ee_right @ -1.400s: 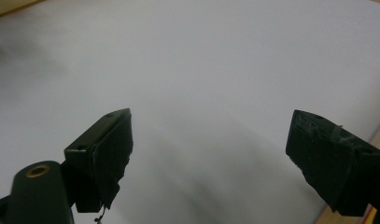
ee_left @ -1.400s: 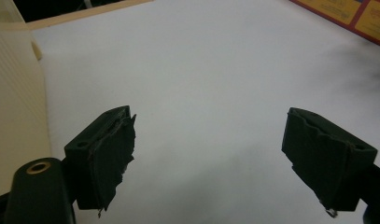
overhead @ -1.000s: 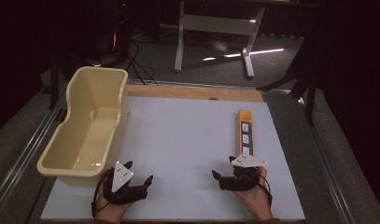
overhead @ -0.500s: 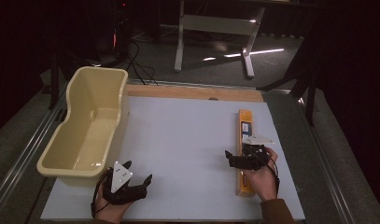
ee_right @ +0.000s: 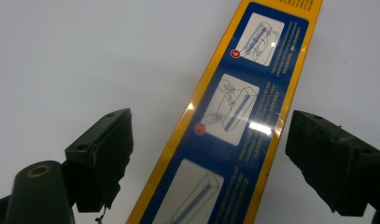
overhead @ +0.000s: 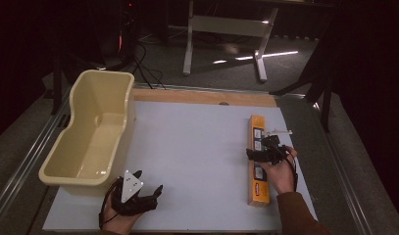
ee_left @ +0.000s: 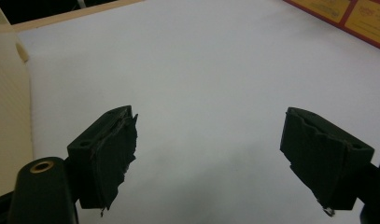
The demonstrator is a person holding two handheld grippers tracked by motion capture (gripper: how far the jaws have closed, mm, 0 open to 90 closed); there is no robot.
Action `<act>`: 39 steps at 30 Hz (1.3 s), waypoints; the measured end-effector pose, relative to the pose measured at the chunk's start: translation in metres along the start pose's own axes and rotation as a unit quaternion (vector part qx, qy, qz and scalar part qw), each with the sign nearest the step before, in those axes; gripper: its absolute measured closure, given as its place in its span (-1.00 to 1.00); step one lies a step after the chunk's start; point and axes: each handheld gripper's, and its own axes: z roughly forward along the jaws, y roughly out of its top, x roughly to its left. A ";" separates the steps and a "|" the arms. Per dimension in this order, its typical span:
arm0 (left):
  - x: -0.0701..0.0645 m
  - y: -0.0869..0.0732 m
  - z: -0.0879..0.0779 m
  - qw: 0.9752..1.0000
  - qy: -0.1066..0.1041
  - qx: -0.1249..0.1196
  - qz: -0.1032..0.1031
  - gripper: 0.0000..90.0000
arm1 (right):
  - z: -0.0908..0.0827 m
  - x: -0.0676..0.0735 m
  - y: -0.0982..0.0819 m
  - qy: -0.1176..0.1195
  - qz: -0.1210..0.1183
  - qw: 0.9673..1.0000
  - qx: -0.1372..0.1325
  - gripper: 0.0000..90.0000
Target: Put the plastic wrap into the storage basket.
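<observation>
A long yellow box (overhead: 259, 169) with blue picture panels lies lengthwise on the right side of the white board (overhead: 192, 147). My right gripper (overhead: 266, 147) hovers over the middle of the box, open. In the right gripper view the box (ee_right: 243, 107) runs diagonally between and below the spread jaws of the right gripper (ee_right: 211, 123), and I cannot tell whether the pads touch it. My left gripper (overhead: 149, 182) rests open near the front left of the board. In the left gripper view the left gripper (ee_left: 208, 121) has only bare white board between its fingers.
A cream plastic tub (overhead: 91, 132), empty, stands along the board's left edge, just behind the left gripper; its wall (ee_left: 8, 93) shows at the left of the left gripper view. A wooden strip (overhead: 202, 97) borders the far edge. Metal rails flank the table.
The right hand has carried its gripper forward from the front edge to above the middle of the yellow box. The left gripper has stayed put.
</observation>
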 end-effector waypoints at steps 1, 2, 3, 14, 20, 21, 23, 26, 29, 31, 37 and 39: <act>0.000 0.000 0.000 1.000 0.000 0.001 0.000 -0.59 | 0.003 -0.001 0.002 -0.001 0.006 1.000 0.011 -0.67; 0.000 0.000 0.000 1.000 0.000 0.001 0.000 -0.59 | 0.006 -0.002 0.005 -0.002 0.011 1.000 0.018 -0.65; 0.000 0.000 0.000 1.000 -0.001 0.002 -0.001 -0.59 | 0.009 -0.003 0.007 -0.003 0.016 1.000 0.027 -0.64; 0.000 0.000 0.000 1.000 -0.004 0.000 -0.002 -0.58 | 0.024 -0.010 0.026 -0.014 0.067 0.991 0.112 -0.42; -0.001 0.000 0.000 1.000 -0.006 0.003 -0.003 -0.57 | 0.031 -0.013 0.031 -0.010 0.107 0.982 0.156 -0.36; -0.001 0.000 0.000 1.000 -0.006 0.003 -0.003 -0.57 | 0.032 -0.013 0.032 -0.012 0.112 0.980 0.163 -0.35; -0.001 0.000 0.000 1.000 -0.007 0.002 -0.004 -0.57 | 0.032 -0.012 0.034 -0.013 0.121 0.977 0.174 -0.34; -0.002 0.000 0.000 1.000 -0.008 0.003 -0.002 -0.56 | 0.036 -0.013 0.039 -0.014 0.139 0.968 0.210 -0.32; -0.002 0.000 0.000 1.000 -0.008 0.003 -0.003 -0.56 | 0.040 -0.011 0.042 -0.023 0.136 0.963 0.230 -0.32; -0.001 0.000 0.001 1.000 -0.008 0.003 -0.003 -0.56 | 0.043 -0.012 0.044 -0.022 0.143 0.958 0.246 -0.33; -0.001 0.000 0.001 1.000 -0.007 0.003 -0.006 -0.55 | 0.050 -0.015 0.049 -0.013 0.156 0.946 0.285 -0.22; 0.000 0.000 0.000 1.000 -0.008 0.004 -0.007 -0.55 | 0.050 -0.014 0.051 -0.018 0.157 0.944 0.291 -0.20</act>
